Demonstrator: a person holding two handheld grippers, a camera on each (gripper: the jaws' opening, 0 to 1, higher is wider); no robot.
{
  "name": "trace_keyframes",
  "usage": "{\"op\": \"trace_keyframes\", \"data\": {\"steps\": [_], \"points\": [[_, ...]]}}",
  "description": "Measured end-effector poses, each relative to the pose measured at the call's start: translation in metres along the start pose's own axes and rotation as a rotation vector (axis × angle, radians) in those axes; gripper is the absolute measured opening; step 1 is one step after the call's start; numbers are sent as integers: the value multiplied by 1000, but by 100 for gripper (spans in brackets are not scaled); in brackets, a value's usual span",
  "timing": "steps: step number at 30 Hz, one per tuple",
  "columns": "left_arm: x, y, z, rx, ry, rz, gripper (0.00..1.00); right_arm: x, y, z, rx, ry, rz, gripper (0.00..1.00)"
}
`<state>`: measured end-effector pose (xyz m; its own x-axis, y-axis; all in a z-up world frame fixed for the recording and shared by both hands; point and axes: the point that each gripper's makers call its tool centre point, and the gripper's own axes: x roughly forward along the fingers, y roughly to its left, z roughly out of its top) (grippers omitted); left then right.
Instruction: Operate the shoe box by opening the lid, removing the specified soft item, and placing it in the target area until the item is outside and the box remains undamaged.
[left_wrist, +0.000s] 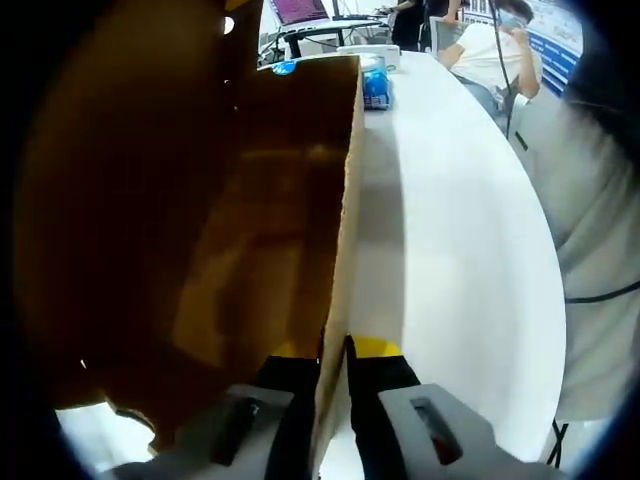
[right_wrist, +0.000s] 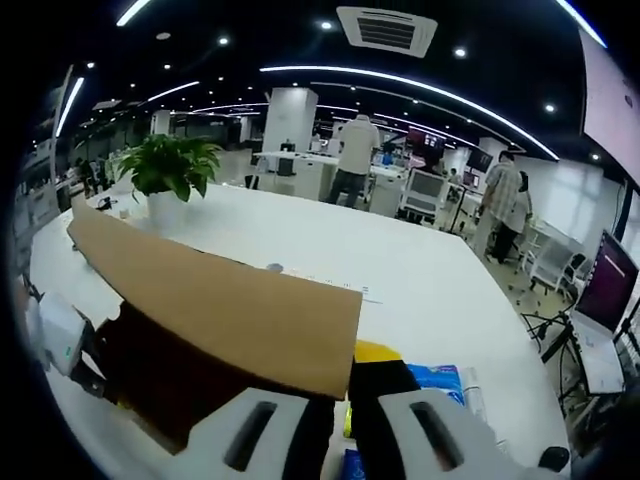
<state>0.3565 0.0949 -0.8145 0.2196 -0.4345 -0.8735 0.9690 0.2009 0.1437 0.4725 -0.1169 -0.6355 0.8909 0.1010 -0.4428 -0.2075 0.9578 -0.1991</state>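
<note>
On the white table (right_wrist: 420, 270), a plain brown cardboard lid (left_wrist: 250, 230), raised, edge-on

Brown cardboard lid (right_wrist: 220, 310) over a white table (right_wrist: 420, 280); green potted plant (right_wrist: 172, 165), blue packet (left_wrist: 376, 88).

— Count from my end, left gripper view: one cardboard lid (left_wrist: 250, 230) filling the left half, one white table (left_wrist: 450, 250), one blue packet (left_wrist: 376, 88) near the top, one laptop (left_wrist: 300, 10) at upper centre, one seated person (left_wrist: 495, 50) upper right.

— Right gripper view?

— I log one potted plant (right_wrist: 172, 170) upper left, three standing people, one ceiling vent (right_wrist: 387, 28) at top.
</note>
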Motion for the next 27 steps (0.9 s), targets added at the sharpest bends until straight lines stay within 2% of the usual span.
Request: {"op": "trace_keyframes", "data": {"steps": [13,14,15,16,17,18,19,21,22,24,27], "points": [[0,0,0,-27,10,-4,8,-6,4,-5,-28,-35,-23,0],[0,0,0,-35,9,-4,8,-6,3,-8,-28,-33,-26,0],[0,-1,-1,-87,15,-4,9,-6,3,-9,-28,-33,-28,0],[0,-1,0,-82,12,-25,12,-6,2,-9,-26,-36,-27,0],[1,3,3,-114,-7,1,17,-5,2,-11,-26,-17,-28,0],[1,4,2,-162,-3,9,18,-5,2,-11,-25,-21,-29,0],[1,0,4,-189,-15,-28,19,-6,3,-10,-27,-23,-28,0],[1,-1,9,-185,-38,-45,23,-7,3,-10,-27,-25,-32,0],[1,-1,8,-181,-34,-37,25,-7,4,-11,-27,-26,-33,0],[-3,-1,14,-176,-69,-26,26,-7,4,-12,-30,-32,-36,0],[-11,-2,27,-233,-139,-22,27,-8,4,-11,-32,-37,-37,0]]}}
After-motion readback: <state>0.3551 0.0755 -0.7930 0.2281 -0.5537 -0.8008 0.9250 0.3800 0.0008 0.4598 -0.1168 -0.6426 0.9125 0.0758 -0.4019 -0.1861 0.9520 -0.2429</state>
